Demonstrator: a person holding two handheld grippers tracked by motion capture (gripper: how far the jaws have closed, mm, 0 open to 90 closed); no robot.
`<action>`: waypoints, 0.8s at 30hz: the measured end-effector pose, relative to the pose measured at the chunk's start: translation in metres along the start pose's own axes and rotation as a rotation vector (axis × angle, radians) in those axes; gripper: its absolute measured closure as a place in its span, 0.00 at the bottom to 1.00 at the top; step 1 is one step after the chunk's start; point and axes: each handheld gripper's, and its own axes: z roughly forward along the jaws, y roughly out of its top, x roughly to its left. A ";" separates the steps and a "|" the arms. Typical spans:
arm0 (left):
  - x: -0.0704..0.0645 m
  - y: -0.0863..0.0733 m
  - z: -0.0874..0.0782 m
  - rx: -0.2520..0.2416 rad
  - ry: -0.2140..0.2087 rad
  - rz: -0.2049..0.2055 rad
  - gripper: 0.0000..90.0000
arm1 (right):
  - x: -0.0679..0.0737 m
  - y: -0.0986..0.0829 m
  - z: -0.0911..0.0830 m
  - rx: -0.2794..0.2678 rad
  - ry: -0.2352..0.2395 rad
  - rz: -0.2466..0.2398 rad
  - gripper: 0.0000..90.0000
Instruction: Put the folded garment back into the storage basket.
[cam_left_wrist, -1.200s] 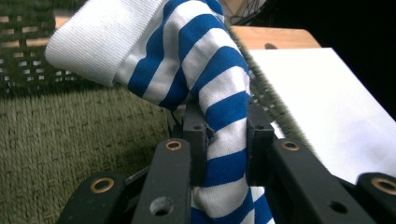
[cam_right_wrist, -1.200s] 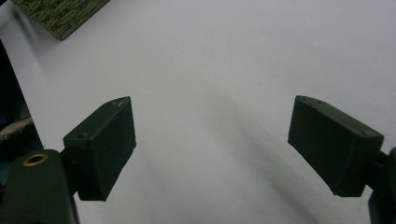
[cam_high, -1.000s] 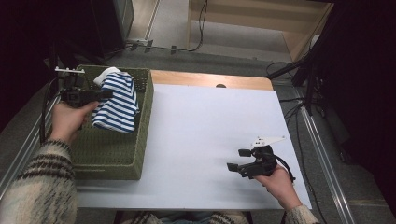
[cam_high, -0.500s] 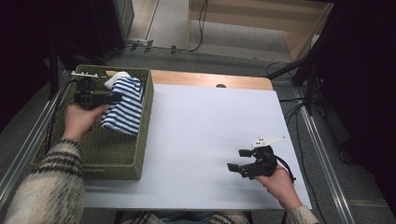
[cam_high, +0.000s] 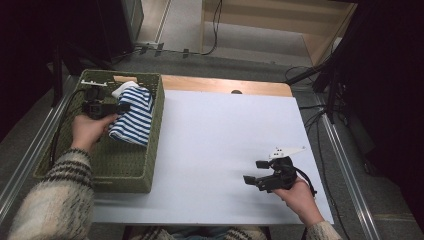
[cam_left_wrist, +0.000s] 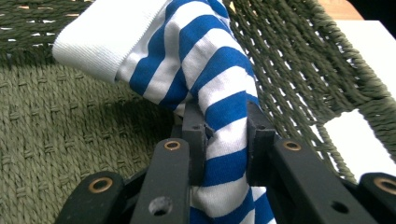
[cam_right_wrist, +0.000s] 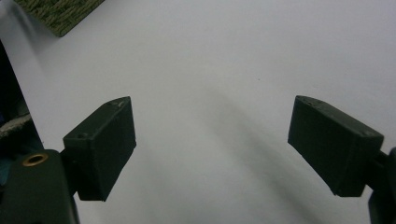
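1. White table (cam_high: 220, 145) is carrying the green woven basket (cam_high: 125, 170) at its left edge.
2. Basket is holding the blue-and-white striped cloth (cam_high: 134, 112), which is lying against the basket's right wall, white cuff toward the far end.
3. Left gripper (cam_high: 120, 107) is reaching into the basket; in the left gripper view its jaws are pinching a fold of the striped cloth (cam_left_wrist: 224, 140) tightly between the pads (cam_left_wrist: 194, 140).
4. Right gripper (cam_high: 254, 171) is resting low over the bare table near the right front, jaws spread wide, gripping and touching nothing.
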 end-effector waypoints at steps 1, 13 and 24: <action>0.001 -0.001 0.001 -0.001 0.004 0.003 0.84 | 0.000 0.000 0.000 -0.001 0.000 -0.002 0.15; 0.005 -0.002 0.003 0.002 0.000 -0.026 0.68 | 0.001 0.000 0.000 0.003 0.001 -0.003 0.15; 0.008 0.002 -0.005 -0.025 0.055 -0.061 0.33 | 0.001 -0.001 0.000 0.002 0.003 -0.005 0.15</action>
